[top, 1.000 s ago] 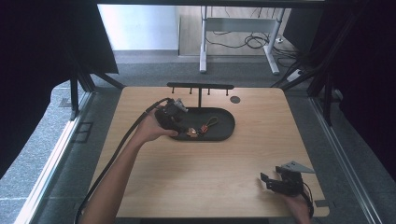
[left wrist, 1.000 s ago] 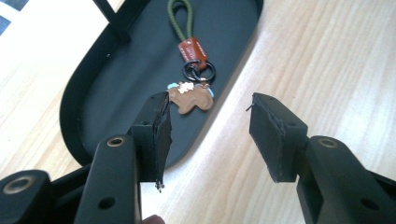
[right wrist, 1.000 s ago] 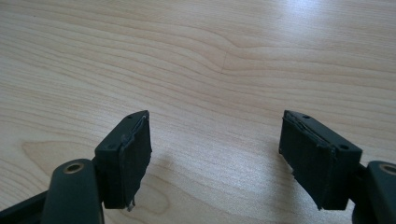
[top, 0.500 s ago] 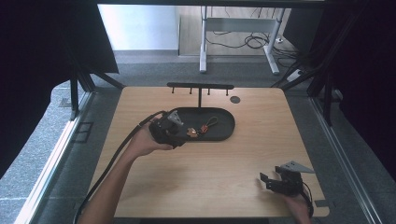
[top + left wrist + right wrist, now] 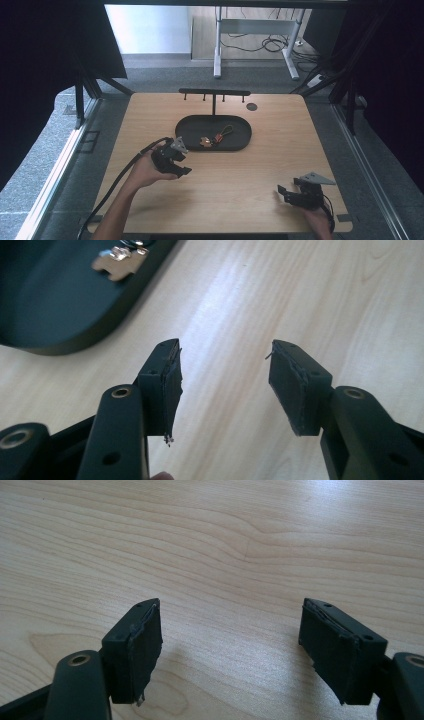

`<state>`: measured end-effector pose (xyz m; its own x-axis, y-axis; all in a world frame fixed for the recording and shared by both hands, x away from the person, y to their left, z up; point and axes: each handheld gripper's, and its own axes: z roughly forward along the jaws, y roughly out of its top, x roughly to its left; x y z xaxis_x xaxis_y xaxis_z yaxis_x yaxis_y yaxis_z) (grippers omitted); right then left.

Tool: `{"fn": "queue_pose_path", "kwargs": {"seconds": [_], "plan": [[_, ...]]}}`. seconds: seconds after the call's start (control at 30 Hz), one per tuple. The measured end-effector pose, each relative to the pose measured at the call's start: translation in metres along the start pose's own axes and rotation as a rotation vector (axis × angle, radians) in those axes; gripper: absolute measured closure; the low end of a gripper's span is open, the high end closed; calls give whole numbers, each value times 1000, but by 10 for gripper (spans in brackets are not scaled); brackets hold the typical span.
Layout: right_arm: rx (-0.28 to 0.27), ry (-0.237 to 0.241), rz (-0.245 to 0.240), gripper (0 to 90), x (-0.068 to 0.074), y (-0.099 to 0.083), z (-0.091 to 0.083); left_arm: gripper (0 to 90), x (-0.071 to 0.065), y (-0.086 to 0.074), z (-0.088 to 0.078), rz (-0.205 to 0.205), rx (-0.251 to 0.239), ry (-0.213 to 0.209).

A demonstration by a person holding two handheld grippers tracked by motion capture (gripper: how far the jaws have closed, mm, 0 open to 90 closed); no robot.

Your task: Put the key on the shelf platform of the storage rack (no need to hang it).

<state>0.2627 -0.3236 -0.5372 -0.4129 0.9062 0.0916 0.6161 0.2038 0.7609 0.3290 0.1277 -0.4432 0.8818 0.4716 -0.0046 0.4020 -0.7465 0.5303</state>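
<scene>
I have the left tongs [image 5: 184, 170] over bare wood just in front of the black oval tray [image 5: 190, 139], jaws spread wide with nothing between them; in the left gripper view I see the grain running straight through the gap. I judge they sit there because the tray's contents are the work in hand and this spot leaves a short reach over the rim. The thing itself, a keyring bundle [image 5: 214, 139] with a brassy tag and a red cord, lies inside the tray near its middle, touching nothing of mine. The right tongs [image 5: 283, 194] are parked near the front right corner of the tabletop [image 5: 280, 150], well apart from the tray, jaws just as wide and empty over plain wood, probably kept out of the way so the left side has room. Behind the tray stands a black hook rack [image 5: 215, 93], which I take to be where the bundle belongs.

From above, the bundle is too small for me to count its pieces or see how the cord loops. In the left gripper view only the brassy tag [image 5: 119, 261] shows at the top edge, blurred and cut off, and the rack's hooks are mere dots
</scene>
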Motion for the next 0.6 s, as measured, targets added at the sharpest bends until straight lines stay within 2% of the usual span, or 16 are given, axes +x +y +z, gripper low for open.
{"fn": "queue_pose_path", "kwargs": {"seconds": [0.17,0.27,0.43,0.6], "plan": [[3,0,2,256,1,0,1,475,-6,-11,7,-13,8,5],[5,1,4,256,1,-1,1,473,-12,-21,12,-33,-11,-15],[2,-2,7,256,0,-1,0,469,-22,-34,15,-60,-41,-20],[3,-2,3,256,1,0,0,464,-26,-38,17,-68,-54,-19]]}}
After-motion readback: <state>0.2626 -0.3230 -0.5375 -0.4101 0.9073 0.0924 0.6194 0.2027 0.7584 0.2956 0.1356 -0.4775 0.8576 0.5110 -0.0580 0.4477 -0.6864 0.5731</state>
